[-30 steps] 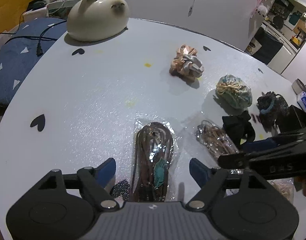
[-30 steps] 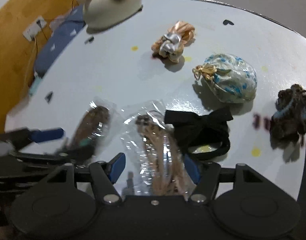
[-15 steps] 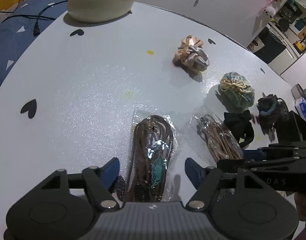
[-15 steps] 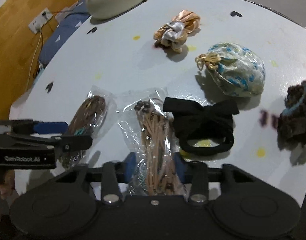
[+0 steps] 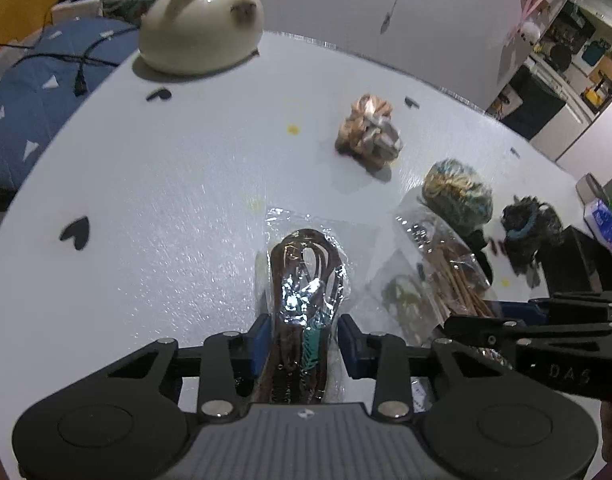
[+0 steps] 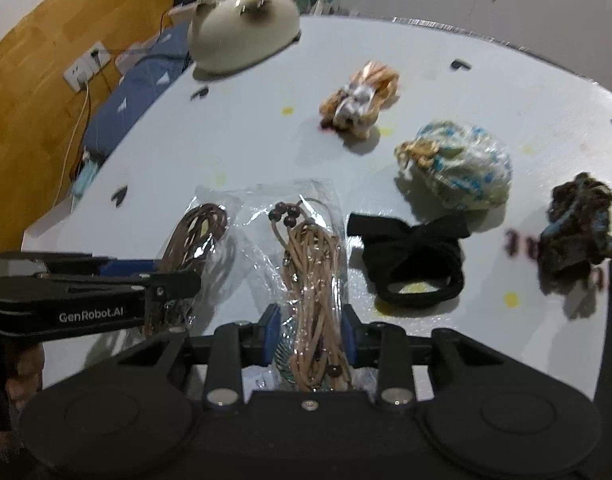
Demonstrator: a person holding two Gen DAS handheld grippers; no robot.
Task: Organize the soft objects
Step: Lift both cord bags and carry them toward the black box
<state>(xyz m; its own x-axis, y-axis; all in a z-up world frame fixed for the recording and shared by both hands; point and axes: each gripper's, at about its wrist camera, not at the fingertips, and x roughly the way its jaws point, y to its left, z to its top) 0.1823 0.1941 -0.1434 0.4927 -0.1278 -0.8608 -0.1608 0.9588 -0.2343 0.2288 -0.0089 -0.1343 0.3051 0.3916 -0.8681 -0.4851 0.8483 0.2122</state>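
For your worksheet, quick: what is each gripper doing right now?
Left gripper: jaws just closed on the brown cord bag.
Right gripper: jaws just closed on the tan cord bag.

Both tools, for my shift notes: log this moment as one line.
left tool: closing on dark cord packet | right tool: closing on tan cord packet | table: other soft items untouched

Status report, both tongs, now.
Left tongs just closed on dark cord packet. Right tongs just closed on tan cord packet. Black bow band alongside, clear.
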